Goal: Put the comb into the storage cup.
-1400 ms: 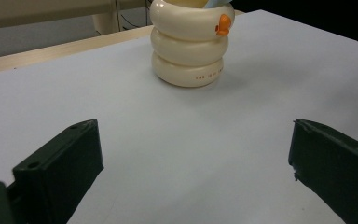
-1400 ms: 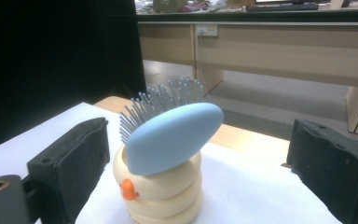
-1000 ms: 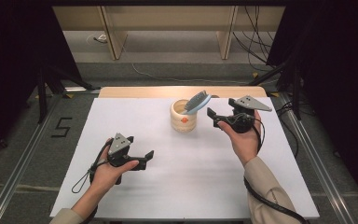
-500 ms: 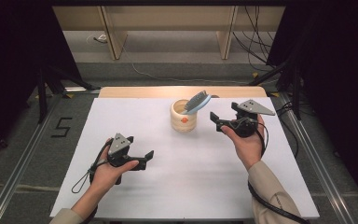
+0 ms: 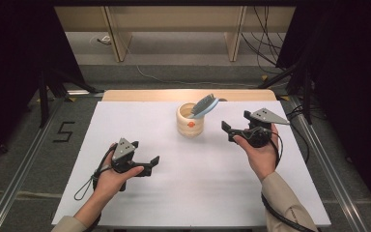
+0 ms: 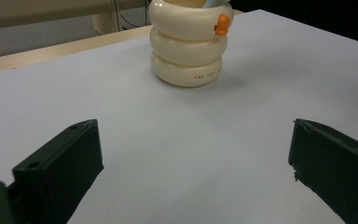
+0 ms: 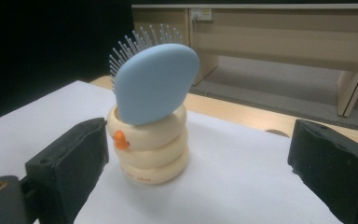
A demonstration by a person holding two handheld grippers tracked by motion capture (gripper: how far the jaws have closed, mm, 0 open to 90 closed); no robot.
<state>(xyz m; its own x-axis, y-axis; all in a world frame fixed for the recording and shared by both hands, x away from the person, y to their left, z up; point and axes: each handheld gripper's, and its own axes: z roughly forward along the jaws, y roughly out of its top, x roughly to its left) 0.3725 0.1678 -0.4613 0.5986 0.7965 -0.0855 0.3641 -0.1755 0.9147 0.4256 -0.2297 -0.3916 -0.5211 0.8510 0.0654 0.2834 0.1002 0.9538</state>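
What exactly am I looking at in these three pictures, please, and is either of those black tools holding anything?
A person sits at a table covered in white and holds a hand-held two-jaw gripper in each hand. The high view looks down from above: the left gripper is at its left, the right gripper at its right. The other two pictures come from cameras riding on each gripper, looking out between its own black jaws. On the table stands a cream ringed cup with a small orange bump, and a blue hairbrush leans in it, head up. Both grippers are open and hold nothing; the right one is nearer the cup.
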